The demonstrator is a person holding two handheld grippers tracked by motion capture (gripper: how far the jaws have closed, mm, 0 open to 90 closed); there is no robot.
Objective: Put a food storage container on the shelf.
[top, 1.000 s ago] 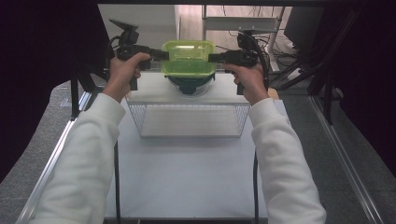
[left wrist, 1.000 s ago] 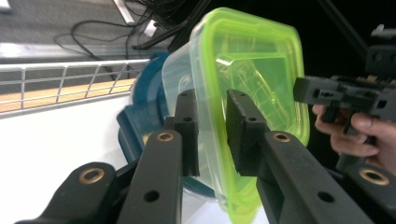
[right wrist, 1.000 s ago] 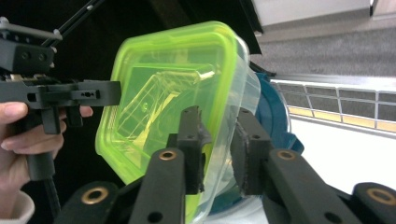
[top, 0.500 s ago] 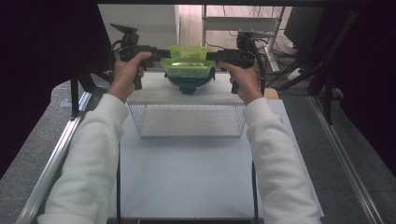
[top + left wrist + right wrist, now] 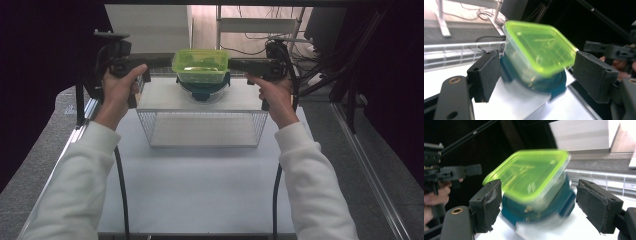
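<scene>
White desk, wire basket upturned at 12 o'clock. On top: dark teal bowl bearing green-lidded container. Left tongs at 9 o'clock of container, right tongs at 3 o'clock; both released, jaws flanking it.

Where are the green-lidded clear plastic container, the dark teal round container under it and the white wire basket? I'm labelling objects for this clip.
Green-lidded clear plastic container (image 5: 200, 63): high view, middle of its lid.
Dark teal round container (image 5: 560, 198): right gripper view, on its side wall.
White wire basket (image 5: 202, 128): high view, on its front mesh wall.
</scene>
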